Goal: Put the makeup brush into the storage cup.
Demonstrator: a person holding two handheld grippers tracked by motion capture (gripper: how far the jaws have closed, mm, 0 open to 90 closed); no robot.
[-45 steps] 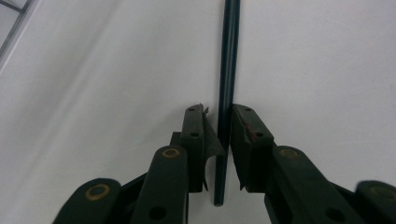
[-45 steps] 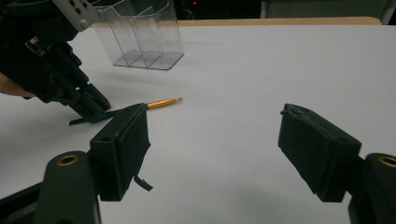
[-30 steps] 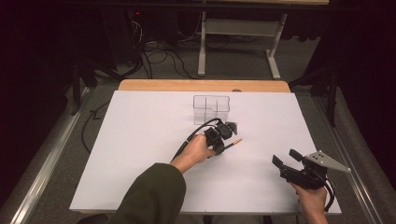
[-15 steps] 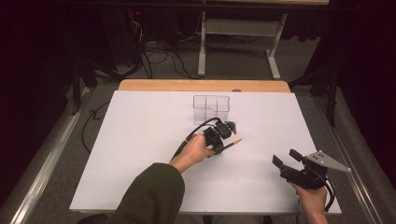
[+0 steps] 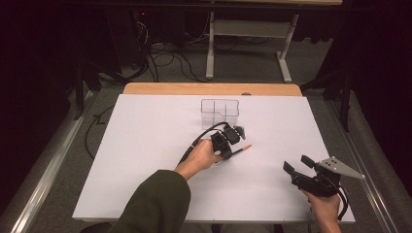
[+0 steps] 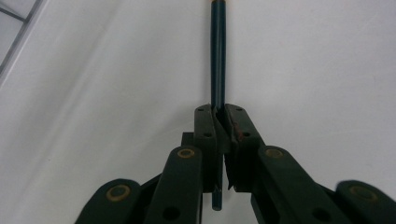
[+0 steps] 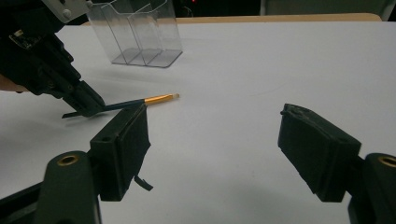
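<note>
White tabletop (image 5: 145, 145) fills the high view, with a wooden edge along its far side, grey floor around it and cables and a metal desk frame in the dark room beyond. Near the middle, the left gripper (image 5: 228, 145) is clenched on a dark pencil (image 5: 243, 148) that lies low over the surface, its pale end pointing right. Just beyond it stands a clear plastic holder (image 5: 220, 111) with several compartments. The right gripper (image 5: 296, 167) waits well apart at the near right corner, held by a hand.

From the left gripper view, the two black jaws are pressed together on the pencil's (image 6: 218, 56) blue-green shaft, which runs straight up the picture over the white surface; a short stub pokes out behind the pads. A corner of the holder (image 6: 14, 28) shows at top left.

From the right gripper view, the jaws stand wide apart with nothing between them. Farther off, the left gripper (image 7: 86, 105) pinches the pencil (image 7: 140, 101), whose gold band and pale tip hang just above the table, and the holder (image 7: 140, 32) stands behind.

The step in hand looks like the pickup: the grasp is made, the lift not yet begun. Next, I judge, the pencil must rise, tip upright and drop into one compartment without knocking the light holder.
</note>
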